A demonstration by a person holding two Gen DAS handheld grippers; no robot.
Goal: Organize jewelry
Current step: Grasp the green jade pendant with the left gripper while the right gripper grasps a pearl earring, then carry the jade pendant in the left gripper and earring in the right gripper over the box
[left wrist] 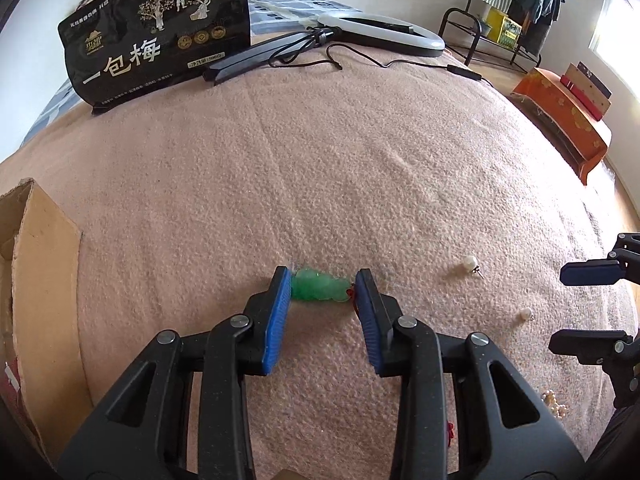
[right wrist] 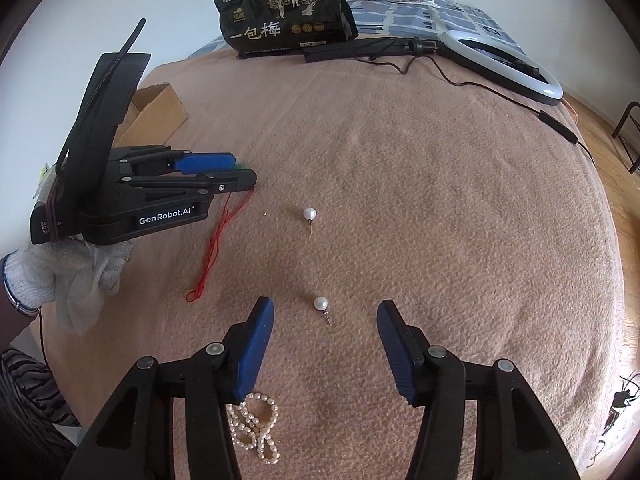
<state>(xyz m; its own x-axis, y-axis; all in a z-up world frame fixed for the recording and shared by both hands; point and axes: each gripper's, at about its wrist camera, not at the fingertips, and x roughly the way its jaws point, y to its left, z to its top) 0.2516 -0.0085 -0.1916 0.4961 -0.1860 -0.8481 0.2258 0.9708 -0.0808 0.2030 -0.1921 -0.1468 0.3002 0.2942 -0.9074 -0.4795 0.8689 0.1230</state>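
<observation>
Closing on the green jade pendant with your left gripper — the blue pads sit at either end of it, jaws narrow, and they look to be touching it, though I can't tell if the grip is firm. It lies on the pink blanket, its red cord trailing loose back toward you.

Your right gripper is half open around nothing, jaws either side of the near pearl earring but clear of it. The second pearl earring lies further out, and the pearl strand sits under the right gripper's left finger.

Risks:
- The pendant is gripped end-on by the pad tips, so it may pop out if you lift fast.
- The cord could snag on the blanket pile and drag the pendant loose.
- The earring is small and round, with its post lying flat — pads may roll it or push it into the fabric instead of pinching.
- The cardboard box is off to the left, so a long carry with a weak hold is a likely drop.
</observation>
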